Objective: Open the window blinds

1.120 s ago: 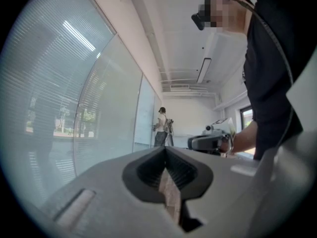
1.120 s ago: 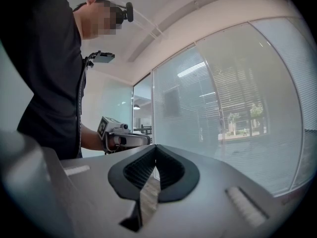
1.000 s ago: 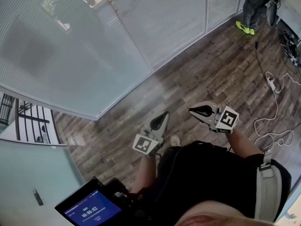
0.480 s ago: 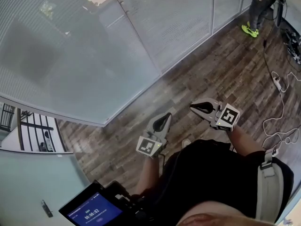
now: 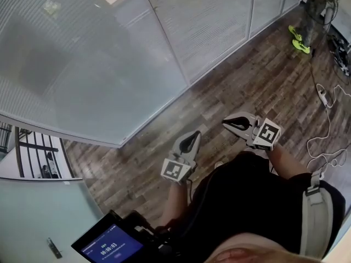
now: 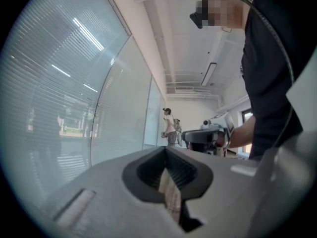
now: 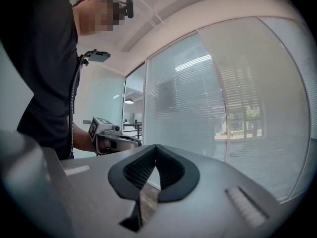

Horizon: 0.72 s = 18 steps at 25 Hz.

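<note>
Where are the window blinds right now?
In the head view the window blinds fill the upper left, across a strip of wood floor from the left claw and right claw.

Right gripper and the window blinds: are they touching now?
Apart. In the head view, bare wood floor lies between the right gripper and the window blinds; its shut jaws hold nothing.

Office: glass partitions (image 5: 211, 26), blinds (image 5: 82, 64), wood-plank floor (image 5: 258, 86).
</note>
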### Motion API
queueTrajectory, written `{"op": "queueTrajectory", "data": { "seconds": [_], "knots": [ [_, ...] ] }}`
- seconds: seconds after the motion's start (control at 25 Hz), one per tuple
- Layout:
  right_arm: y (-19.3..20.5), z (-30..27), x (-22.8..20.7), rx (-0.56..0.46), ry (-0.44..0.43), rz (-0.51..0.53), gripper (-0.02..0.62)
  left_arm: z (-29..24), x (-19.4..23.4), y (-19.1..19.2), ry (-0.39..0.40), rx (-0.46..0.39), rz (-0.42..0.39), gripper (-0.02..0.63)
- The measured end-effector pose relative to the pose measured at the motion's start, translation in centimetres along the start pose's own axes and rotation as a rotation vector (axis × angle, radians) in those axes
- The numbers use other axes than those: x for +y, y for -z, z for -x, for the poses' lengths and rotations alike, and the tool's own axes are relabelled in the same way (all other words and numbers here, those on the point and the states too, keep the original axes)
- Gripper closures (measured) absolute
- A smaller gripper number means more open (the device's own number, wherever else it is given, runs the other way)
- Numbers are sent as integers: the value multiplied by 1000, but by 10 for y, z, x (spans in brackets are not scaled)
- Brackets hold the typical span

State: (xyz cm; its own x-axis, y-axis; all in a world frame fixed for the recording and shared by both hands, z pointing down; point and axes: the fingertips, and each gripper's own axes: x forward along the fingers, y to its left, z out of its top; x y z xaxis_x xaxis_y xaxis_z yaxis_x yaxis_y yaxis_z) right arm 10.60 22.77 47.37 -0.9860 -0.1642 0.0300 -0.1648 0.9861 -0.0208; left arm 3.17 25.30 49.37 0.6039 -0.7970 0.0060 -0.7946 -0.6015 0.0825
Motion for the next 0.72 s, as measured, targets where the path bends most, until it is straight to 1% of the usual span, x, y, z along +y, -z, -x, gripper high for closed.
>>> {"op": "queueTrajectory", "data": {
  "seconds": [0.08, 0.24, 0.36, 0.56, 0.72],
  "knots": [
    [-1, -1, -2, -2, 7, -3, 589, 1, 2, 2, 1, 1, 8, 603],
    [-14, -5, -10, -49, 9, -44, 589, -5, 9, 4, 13, 12, 20, 603],
    [-11, -12, -20, -61, 8, -67, 589, -14, 17, 3, 21, 11, 16, 603],
    [3, -23, -39, -41, -27, -76, 589, -26, 28, 6, 2, 28, 22, 603],
    [-4, -35, -66, -81, -36, -114, 589, -40, 47, 5, -17, 41, 27, 603]
  ]
}}
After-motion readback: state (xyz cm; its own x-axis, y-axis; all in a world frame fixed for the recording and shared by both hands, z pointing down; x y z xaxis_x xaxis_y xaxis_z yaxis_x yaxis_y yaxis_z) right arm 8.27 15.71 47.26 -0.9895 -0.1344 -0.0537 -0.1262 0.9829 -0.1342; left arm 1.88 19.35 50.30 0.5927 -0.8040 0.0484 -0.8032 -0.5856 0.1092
